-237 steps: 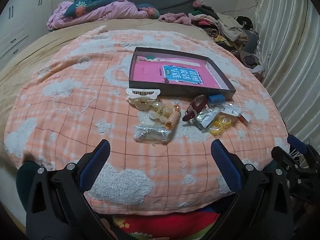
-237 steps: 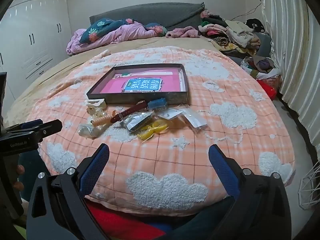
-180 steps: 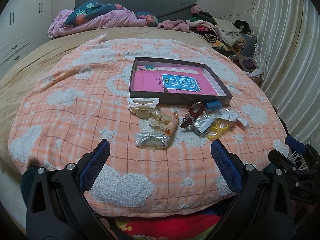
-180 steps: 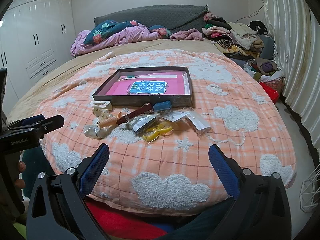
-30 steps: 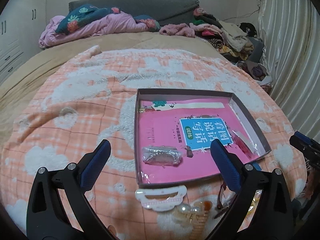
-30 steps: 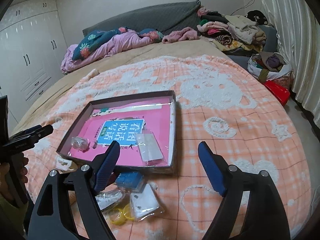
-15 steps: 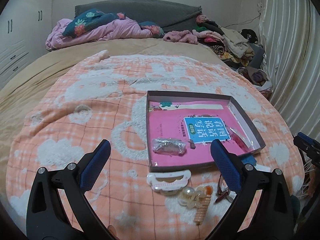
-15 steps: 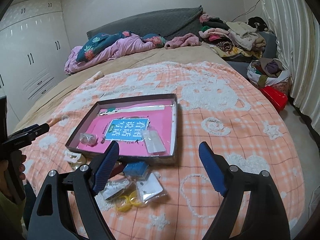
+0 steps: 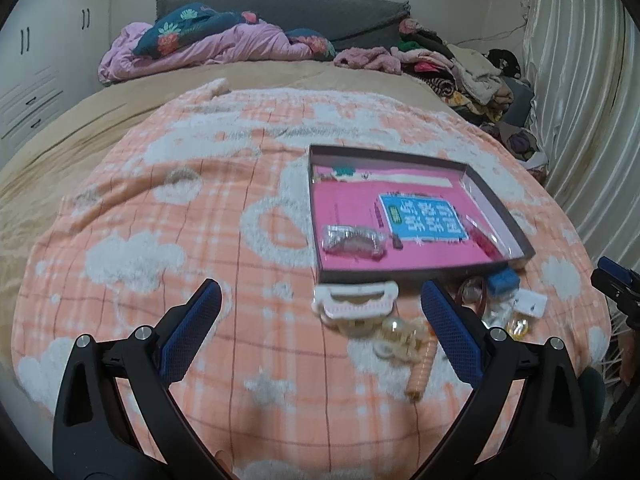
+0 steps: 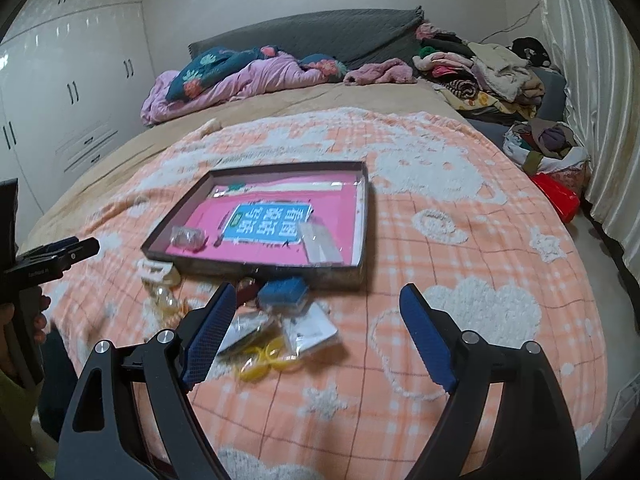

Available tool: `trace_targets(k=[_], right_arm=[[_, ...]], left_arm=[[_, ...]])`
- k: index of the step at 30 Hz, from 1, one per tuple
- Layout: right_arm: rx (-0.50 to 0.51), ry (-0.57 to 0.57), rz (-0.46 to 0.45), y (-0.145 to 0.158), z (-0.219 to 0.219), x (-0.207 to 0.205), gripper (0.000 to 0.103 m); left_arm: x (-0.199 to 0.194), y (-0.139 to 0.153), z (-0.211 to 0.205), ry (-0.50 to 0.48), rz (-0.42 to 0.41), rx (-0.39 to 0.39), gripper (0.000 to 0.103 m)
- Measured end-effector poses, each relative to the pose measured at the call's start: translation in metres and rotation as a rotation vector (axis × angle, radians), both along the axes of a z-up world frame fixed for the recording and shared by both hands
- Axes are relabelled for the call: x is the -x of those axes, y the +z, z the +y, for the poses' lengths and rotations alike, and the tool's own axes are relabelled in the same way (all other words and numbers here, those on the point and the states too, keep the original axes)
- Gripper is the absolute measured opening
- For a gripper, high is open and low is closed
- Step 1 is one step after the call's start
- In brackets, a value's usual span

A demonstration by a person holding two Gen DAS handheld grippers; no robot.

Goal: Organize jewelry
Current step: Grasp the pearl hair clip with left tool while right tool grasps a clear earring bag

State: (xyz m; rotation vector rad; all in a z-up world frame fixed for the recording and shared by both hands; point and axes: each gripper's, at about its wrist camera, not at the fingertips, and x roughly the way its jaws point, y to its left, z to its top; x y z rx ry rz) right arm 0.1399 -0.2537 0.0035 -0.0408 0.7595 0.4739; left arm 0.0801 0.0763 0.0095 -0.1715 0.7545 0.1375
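Observation:
A shallow dark box (image 9: 496,204) with a pink floor lies on the orange checked blanket; it also shows in the right wrist view (image 10: 362,236). Inside it lie a clear bag of jewelry (image 9: 354,240) and a flat clear packet (image 10: 320,246). In front of the box lie a white hair claw (image 9: 356,304), a pearl clip (image 9: 396,338), an orange roller (image 9: 420,378), a blue pad (image 10: 282,292), small packets (image 10: 310,330) and yellow rings (image 10: 266,360). My left gripper (image 9: 316,330) is open and empty, left of the pile. My right gripper (image 10: 314,330) is open and empty above the packets.
The blanket (image 9: 160,240) covers a tan bed. Pink bedding (image 9: 208,48) and a grey headboard are at the back. A heap of clothes (image 10: 492,72) is at the far right, a red bag (image 10: 556,196) and curtains beside the bed. White wardrobes stand on the left.
Both grippers have pulled back from the box toward the near edge of the bed. The bagged jewelry and the flat packet, loose on the blanket earlier, now lie in the box.

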Motion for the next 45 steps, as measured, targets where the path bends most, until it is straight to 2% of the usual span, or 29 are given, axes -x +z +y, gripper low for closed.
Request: trace_targets(k=[12,21,27,34,37,40,41,45], right_arm=[[0.078,0.056,0.048,-0.031,0.01,0.013,0.083],[0.104,0.073,0.071,-0.056,0.015,0.004,0.083],[0.117,0.098,0.085,-0.072,0.021,-0.012,0.082],[0.105,0.126,0.096,-0.084,0.03,-0.029,0.082],[0.106,0.139,0.097,-0.088,0.034,-0.034,0.074],[0.096,0.144,0.094,-0.091,0.036,-0.039,0.059],[0.088,0.148,0.092,-0.092,0.037,-0.039,0.049],[0.061,0.149,0.073,-0.09,0.034,-0.036,0.042]], left_arm=[[0.009,-0.032,-0.024,-0.085,0.088,0.024,0.093],[0.003,-0.053,-0.044,-0.137,0.141,0.022,0.093],[-0.008,-0.065,-0.053,-0.169,0.164,0.043,0.088],[-0.026,-0.077,-0.051,-0.157,0.188,0.074,0.075],[-0.031,-0.081,-0.05,-0.159,0.196,0.092,0.073],[-0.035,-0.084,-0.053,-0.166,0.195,0.09,0.071],[-0.036,-0.084,-0.054,-0.169,0.193,0.088,0.07],[-0.041,-0.084,-0.059,-0.182,0.189,0.086,0.062]])
